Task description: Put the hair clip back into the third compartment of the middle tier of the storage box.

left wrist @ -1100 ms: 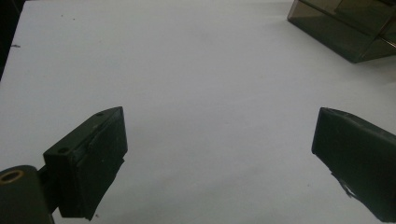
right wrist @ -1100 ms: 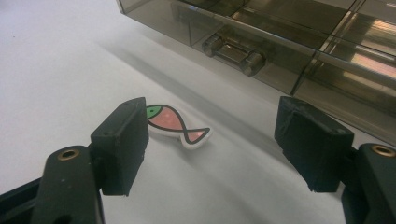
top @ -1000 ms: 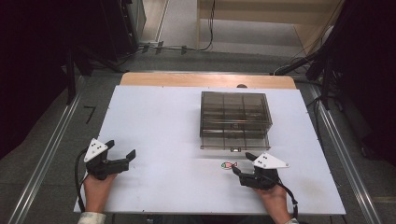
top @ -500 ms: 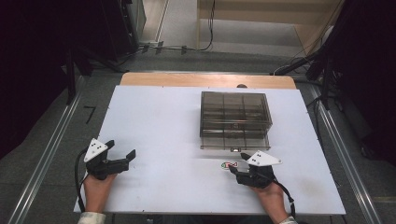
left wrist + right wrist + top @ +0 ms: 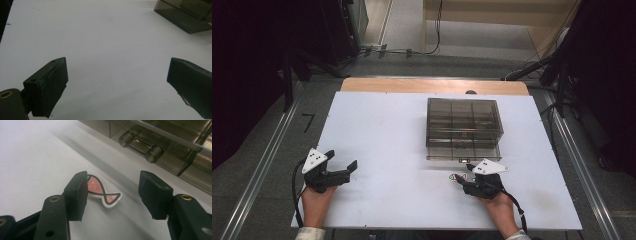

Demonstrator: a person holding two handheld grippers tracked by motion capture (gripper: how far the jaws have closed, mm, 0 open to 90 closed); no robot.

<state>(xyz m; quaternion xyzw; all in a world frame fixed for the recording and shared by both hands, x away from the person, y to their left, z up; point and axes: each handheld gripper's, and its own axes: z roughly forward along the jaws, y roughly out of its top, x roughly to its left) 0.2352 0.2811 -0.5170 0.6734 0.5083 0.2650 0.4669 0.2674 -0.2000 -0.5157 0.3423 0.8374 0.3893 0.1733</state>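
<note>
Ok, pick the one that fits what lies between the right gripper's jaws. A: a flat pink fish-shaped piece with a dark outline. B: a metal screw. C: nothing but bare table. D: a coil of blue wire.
A: in the right gripper view the right gripper has a flat pink fish-shaped piece lying on the white table between its jaws, which have just been closing; the far pad stands apart from it.

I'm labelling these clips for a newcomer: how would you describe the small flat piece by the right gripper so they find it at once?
Start at the smoky clear compartment box on the white table. Just in front of its near edge, between the right gripper's closing jaws, lies a fish-shaped sticker. It is flat, pink with a dark outline and white border, the one coloured thing there.
</note>
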